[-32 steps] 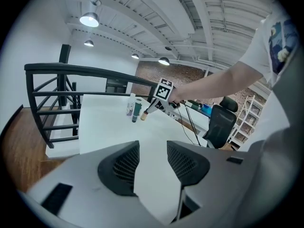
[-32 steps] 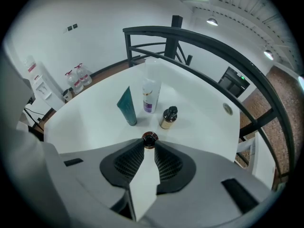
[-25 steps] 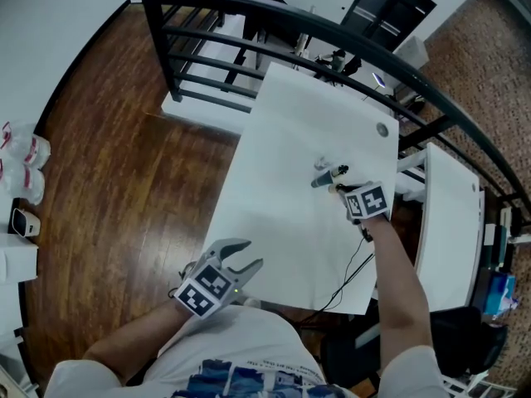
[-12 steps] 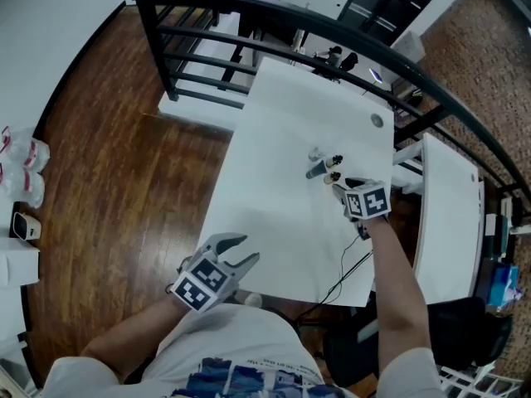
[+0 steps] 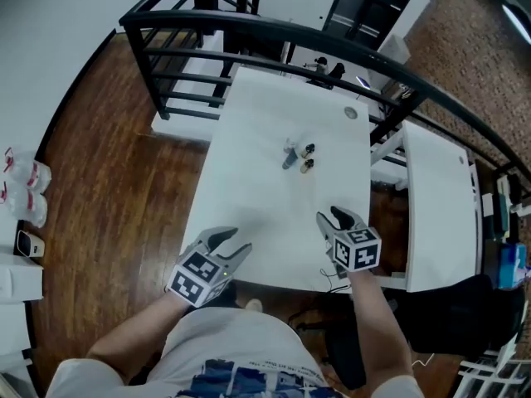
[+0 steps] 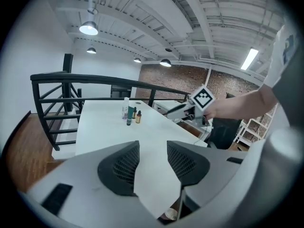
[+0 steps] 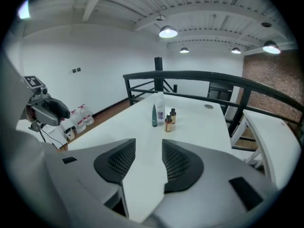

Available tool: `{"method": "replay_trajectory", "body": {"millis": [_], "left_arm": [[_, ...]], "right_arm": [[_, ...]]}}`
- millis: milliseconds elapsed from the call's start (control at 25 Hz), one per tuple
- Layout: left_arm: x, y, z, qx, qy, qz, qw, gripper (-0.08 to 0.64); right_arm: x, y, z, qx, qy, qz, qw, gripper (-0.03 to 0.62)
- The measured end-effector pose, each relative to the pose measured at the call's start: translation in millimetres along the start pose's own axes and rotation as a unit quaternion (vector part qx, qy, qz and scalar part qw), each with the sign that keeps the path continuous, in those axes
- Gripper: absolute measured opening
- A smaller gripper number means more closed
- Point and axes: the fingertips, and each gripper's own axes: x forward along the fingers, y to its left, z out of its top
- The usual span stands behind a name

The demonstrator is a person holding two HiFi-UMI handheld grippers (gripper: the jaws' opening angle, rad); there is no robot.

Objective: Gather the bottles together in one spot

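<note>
White table on a mezzanine, wood floor below, black railing round the far side. Head view: bottles stand in one tight cluster mid-table, well beyond both sets of fingertips. Left gripper and right gripper sit at the near edge, one each side, neither near the cluster. No stray bottle seen elsewhere on the tabletop; only a small round disc further out past the cluster. Left gripper view: fingers part-open, moderate gap, nothing btwn them but bare tabletop. Cluster is far ahead of the tips, a bit left of the gap. Right gripper view: jaws have just been opening, now a moderate gap, nothing btwn. Cluster is dead ahead of the tips, well apart. Four bottles count here: tall clear bottle w/ label at back, slim teal one beside it, two small amber dropper bottles w/ black caps in front. All upright and v. close; can't tell if actually touching. Water bottles on the floor, off left of the fingers, prob. not part of the job. Judgement: gathering looks done; nothing obviously left unless a bottle sits out of frame.
</note>
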Motion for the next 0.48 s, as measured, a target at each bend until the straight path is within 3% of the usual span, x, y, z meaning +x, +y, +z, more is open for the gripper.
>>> {"method": "replay_trajectory", "body": {"millis": [240,480], "left_arm": [[-25.0,-55.5,-5.4,-0.029,-0.033,0.026,0.9987,0.158],[-60.8,-99.9,-29.7,-0.041,-0.051,0.084,0.9943,0.156]], "right_arm": [[-120.0,58.9,-45.6,0.019,-0.090,0.008,0.996,0.202],[-212.5,94.1,-92.5,-0.001,-0.137,-0.007,0.990,0.209]]}}
